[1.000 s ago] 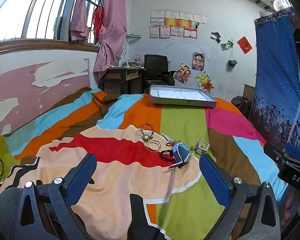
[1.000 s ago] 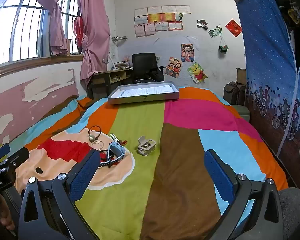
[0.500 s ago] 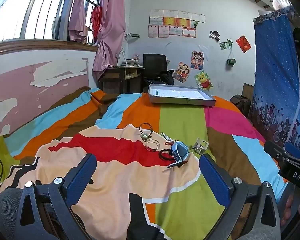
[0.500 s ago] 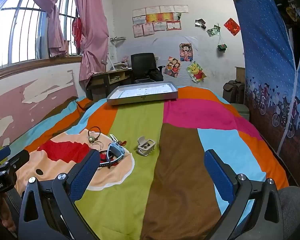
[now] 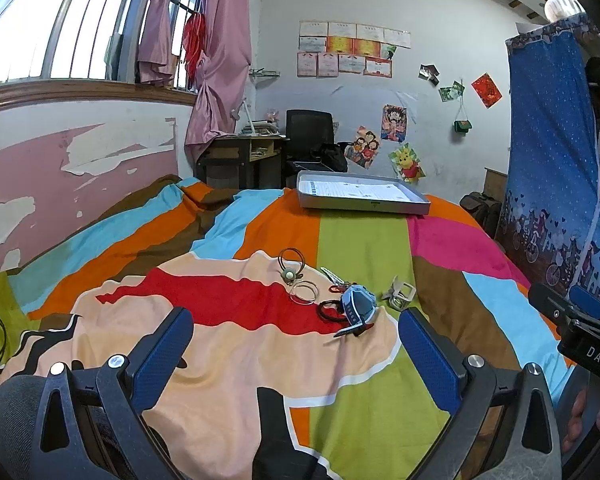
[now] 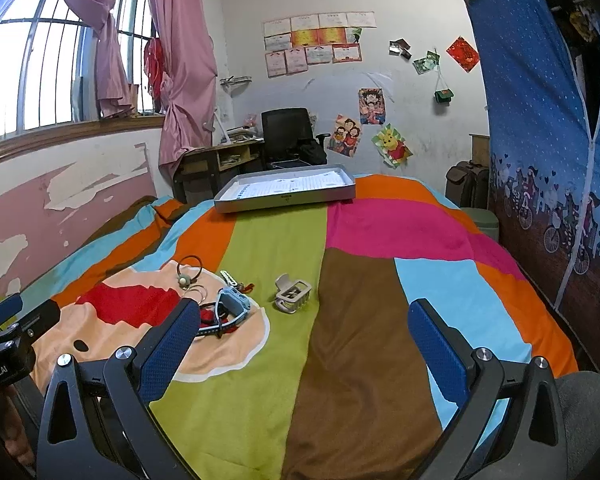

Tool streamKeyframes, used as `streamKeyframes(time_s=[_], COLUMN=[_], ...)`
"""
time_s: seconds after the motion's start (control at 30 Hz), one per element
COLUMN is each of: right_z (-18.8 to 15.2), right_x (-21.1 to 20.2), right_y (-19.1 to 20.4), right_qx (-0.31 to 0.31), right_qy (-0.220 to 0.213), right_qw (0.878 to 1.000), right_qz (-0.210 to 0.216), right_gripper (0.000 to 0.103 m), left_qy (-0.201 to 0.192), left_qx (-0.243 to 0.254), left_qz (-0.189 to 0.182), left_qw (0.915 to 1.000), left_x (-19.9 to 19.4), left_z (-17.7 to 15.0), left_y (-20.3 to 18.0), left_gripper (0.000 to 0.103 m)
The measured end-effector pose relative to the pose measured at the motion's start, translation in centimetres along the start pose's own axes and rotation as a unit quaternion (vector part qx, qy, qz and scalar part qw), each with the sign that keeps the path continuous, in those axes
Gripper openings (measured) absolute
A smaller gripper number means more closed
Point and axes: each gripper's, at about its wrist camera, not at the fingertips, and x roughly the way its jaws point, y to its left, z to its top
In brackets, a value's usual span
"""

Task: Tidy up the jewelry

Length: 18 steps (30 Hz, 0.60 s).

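Observation:
A small heap of jewelry lies on the striped bedspread: a blue watch [image 5: 358, 306] [image 6: 232, 306], a grey hair claw clip [image 5: 400, 294] [image 6: 292, 294], thin bangles [image 5: 303, 292] [image 6: 198, 292], a dark cord with a round pendant [image 5: 290, 266] [image 6: 188, 272], and a small clip with red bits [image 5: 336, 280] [image 6: 236, 282]. A grey tray [image 5: 360, 204] [image 6: 284, 200] sits at the far end of the bed. My left gripper [image 5: 294, 344] is open and empty, short of the heap. My right gripper [image 6: 304, 332] is open and empty, near the heap's right side.
The bedspread [image 5: 360, 248] covers the whole bed. A pink wall with a window runs along the left. A desk and black chair [image 5: 310, 136] stand behind the tray. A blue wardrobe cloth [image 6: 548, 140] hangs on the right. The right gripper's body shows in the left wrist view [image 5: 580, 332].
Both grippers have dipped or drifted slightly, so the bed and heap sit a little differently in view. Nothing has been taken hold of.

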Motion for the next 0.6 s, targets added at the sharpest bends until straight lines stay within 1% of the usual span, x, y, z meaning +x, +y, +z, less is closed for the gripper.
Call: streamKeyframes(time_s=[0.23,0.27,0.6], right_z=[0.0,0.0,-0.1], right_x=[-0.1,-0.1,0.0], right_y=[0.0,0.0,0.0], right_qx=[0.001,0.001,0.001], right_qy=[0.0,-0.001,-0.001], right_qw=[1.0,1.0,1.0], right_qz=[0.0,0.0,0.0], right_gripper=[0.102,0.102,0.102], left_qy=[0.0,0.0,0.001], left_qx=[0.003,-0.001,0.0], left_qz=[0.0,0.0,-0.001], left_qw=[1.0,1.0,1.0], left_x=[0.2,-0.1,-0.1], left_z=[-0.7,0.4,0.0], left_y=[-0.6,0.2,0.3], left_gripper=[0.103,0.103,0.103])
